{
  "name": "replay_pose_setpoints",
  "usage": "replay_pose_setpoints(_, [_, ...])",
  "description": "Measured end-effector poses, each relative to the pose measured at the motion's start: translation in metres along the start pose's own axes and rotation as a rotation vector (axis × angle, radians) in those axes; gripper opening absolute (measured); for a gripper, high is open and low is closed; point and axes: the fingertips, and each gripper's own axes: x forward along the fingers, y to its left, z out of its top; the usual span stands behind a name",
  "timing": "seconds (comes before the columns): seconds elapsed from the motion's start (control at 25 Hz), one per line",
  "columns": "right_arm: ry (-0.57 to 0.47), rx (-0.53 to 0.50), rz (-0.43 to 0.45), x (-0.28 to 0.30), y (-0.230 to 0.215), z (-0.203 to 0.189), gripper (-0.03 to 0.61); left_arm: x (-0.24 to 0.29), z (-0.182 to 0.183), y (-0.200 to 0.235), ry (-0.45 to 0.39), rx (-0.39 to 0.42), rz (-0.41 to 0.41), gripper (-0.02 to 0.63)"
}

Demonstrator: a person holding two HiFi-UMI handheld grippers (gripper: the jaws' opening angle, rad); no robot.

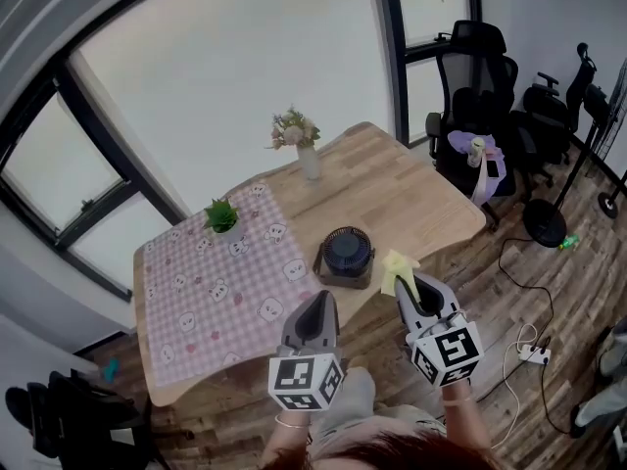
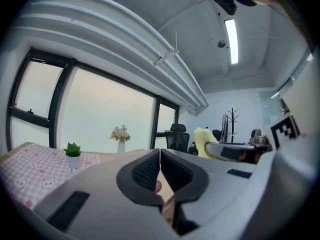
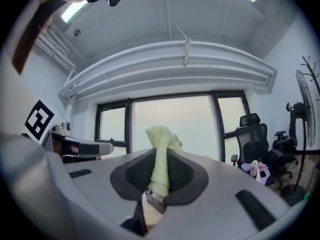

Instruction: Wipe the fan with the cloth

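A small dark blue fan [image 1: 346, 257] lies face up near the front edge of the wooden table [image 1: 411, 199]. My right gripper [image 1: 405, 282] hangs just to the fan's right, over the table edge, shut on a pale yellow cloth [image 1: 397, 267] that sticks up between its jaws [image 3: 161, 159]. The left gripper [image 1: 321, 300] is shut and empty, in front of the table and below the fan. In the left gripper view its jaws [image 2: 159, 164] meet with nothing between them, and the cloth [image 2: 204, 140] shows to the right.
A pink checked tablecloth [image 1: 211, 282] covers the table's left half, with a small potted plant [image 1: 222, 217] on it. A vase of flowers [image 1: 302, 143] stands at the back edge. Office chairs [image 1: 480, 96], a floor fan base [image 1: 544, 225] and cables with a power strip [image 1: 534, 353] are at the right.
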Motion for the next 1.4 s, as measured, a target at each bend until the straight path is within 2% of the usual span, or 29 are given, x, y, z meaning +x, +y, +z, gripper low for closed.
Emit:
replay_pose_setpoints(0.2, [-0.022, -0.034, 0.013, -0.025, 0.007, 0.01, 0.048, -0.019, 0.004, -0.015, -0.019, 0.009, 0.015, 0.014])
replay_pose_setpoints(0.44, [-0.038, -0.025, 0.035, -0.036, 0.017, 0.016, 0.048, -0.039, 0.009, -0.024, -0.025, 0.034, 0.034, 0.014])
replay_pose_setpoints(0.84, [-0.039, -0.051, 0.076, -0.037, 0.026, 0.021, 0.048, -0.029, 0.026, -0.022, -0.054, 0.044, 0.053, 0.014])
replay_pose_setpoints(1.0, [-0.062, -0.054, 0.065, -0.042, 0.02, 0.03, 0.048, -0.026, 0.034, -0.03, -0.085, 0.042, 0.044, 0.014])
replay_pose_setpoints(1.4, [-0.104, -0.038, 0.014, -0.062, 0.02, 0.037, 0.048, -0.042, 0.037, -0.038, -0.097, 0.068, 0.012, 0.014])
